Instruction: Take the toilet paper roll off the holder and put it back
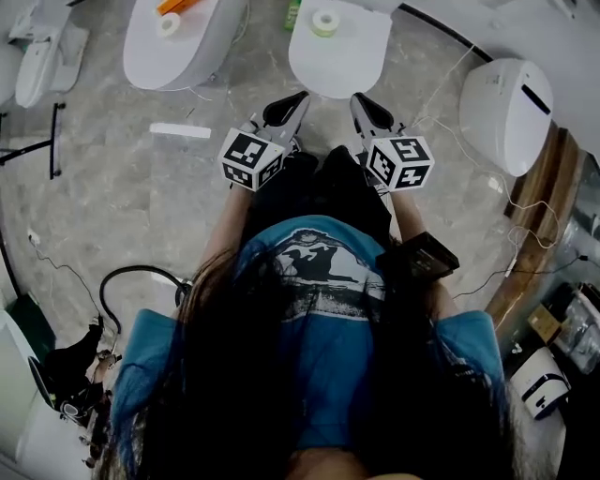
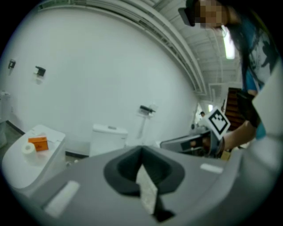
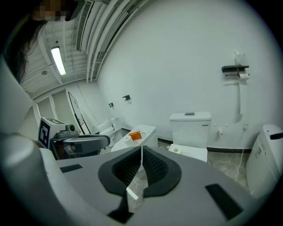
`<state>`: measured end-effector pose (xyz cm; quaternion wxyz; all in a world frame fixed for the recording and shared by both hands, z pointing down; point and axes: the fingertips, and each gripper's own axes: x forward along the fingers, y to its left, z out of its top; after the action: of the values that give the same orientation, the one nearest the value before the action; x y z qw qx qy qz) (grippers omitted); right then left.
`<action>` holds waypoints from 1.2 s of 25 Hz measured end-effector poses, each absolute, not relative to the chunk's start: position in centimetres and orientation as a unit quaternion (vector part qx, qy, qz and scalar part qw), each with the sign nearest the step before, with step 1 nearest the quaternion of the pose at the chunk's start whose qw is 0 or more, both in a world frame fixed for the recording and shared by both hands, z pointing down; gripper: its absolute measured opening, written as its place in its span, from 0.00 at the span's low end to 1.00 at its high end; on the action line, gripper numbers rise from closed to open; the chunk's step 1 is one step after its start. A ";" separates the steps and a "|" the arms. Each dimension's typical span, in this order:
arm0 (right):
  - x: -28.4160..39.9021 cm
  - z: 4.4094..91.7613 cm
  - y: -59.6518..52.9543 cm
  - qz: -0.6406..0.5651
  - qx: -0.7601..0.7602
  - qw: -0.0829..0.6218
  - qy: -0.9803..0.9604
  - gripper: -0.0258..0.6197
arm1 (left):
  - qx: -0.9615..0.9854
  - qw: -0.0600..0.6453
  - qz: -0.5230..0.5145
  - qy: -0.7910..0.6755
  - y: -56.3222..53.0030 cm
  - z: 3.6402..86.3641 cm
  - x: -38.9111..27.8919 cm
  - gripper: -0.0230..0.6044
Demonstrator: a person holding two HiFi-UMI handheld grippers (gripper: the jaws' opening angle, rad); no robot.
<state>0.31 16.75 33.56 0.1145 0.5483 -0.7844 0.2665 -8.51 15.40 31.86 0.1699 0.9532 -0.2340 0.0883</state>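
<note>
A wall holder (image 3: 235, 68) with a toilet paper roll (image 3: 243, 76) under it hangs above and to the right of a white toilet (image 3: 190, 128). The left gripper view shows the holder (image 2: 147, 109) small and far off. A loose roll (image 1: 325, 22) lies on that toilet's closed lid. My left gripper (image 1: 298, 98) and right gripper (image 1: 361, 98) are held side by side in front of the person, pointing at the toilet and far from the holder. The jaws of both are shut with nothing between them.
A second toilet (image 1: 183, 42) at the left carries an orange box (image 3: 135, 134) and another roll (image 1: 169, 24). A white bin (image 1: 511, 112) stands at the right by a wooden edge (image 1: 539, 225). Cables (image 1: 141, 274) trail over the grey floor.
</note>
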 end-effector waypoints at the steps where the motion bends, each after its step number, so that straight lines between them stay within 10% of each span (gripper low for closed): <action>1: 0.5 33.8 16.5 0.269 0.550 0.117 -0.782 0.07 | 0.954 0.172 0.089 -0.231 15.1 32.1 -8.3 0.02; 30: 5.5 52.6 -4.4 0.314 0.434 0.246 -0.808 0.09 | 0.936 0.189 0.189 -0.231 -1.9 46.4 -1.7 0.02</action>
<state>5.46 -4.44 52.60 0.2456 0.4343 -0.8076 0.3143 -1.71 -1.95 46.43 0.1885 0.9356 -0.2310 0.1890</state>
